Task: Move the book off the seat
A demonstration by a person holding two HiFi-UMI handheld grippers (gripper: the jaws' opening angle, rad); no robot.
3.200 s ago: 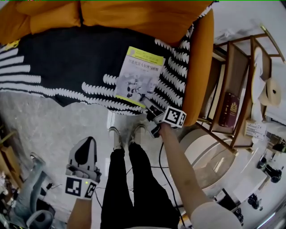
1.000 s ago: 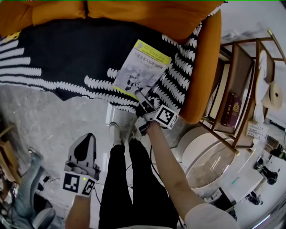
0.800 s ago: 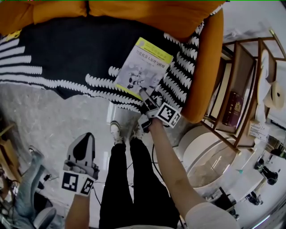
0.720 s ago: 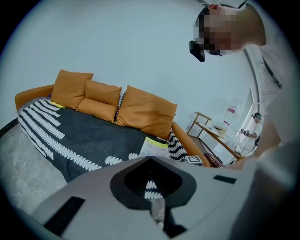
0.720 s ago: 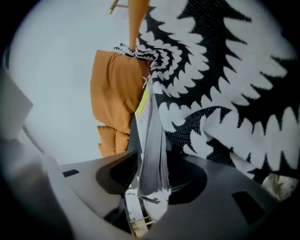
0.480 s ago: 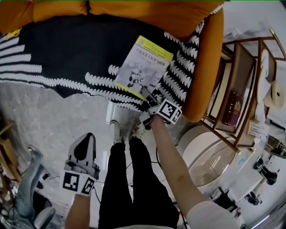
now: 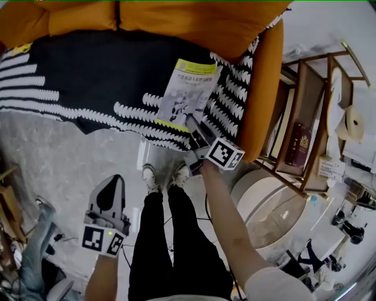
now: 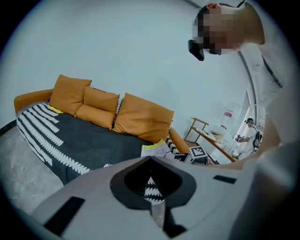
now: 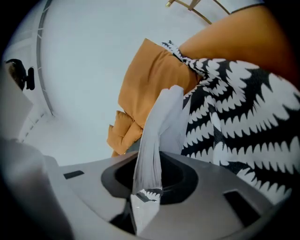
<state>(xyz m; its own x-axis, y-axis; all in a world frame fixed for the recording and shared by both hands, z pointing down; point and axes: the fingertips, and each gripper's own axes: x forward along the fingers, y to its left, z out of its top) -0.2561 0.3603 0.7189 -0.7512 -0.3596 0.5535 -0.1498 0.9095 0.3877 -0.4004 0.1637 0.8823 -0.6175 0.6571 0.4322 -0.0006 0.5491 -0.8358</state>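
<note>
The book [image 7: 189,94], grey cover with a yellow-green top band, lies on the black-and-white blanket [image 7: 88,76] over the orange sofa seat, its near edge raised. My right gripper [image 7: 197,128] holds that near edge; its jaws have just been closing and now press on the book's thin edge [image 9: 152,140]. In the left gripper view the book [image 8: 154,149] shows beside the right gripper's marker cube [image 8: 198,153]. My left gripper [image 7: 113,183] hangs low at the left over the floor, shut, with nothing in it.
Orange cushions [image 7: 176,17] line the sofa back and an orange armrest [image 7: 264,88] stands right of the book. A wooden shelf [image 7: 311,117] with a dark red book stands at the right, beside a round white table [image 7: 276,206]. My legs and shoes [image 7: 164,176] stand before the sofa.
The right gripper has closed on the book's near edge and lifted it, so the book now tilts and looks narrower. The left gripper has hardly moved.
</note>
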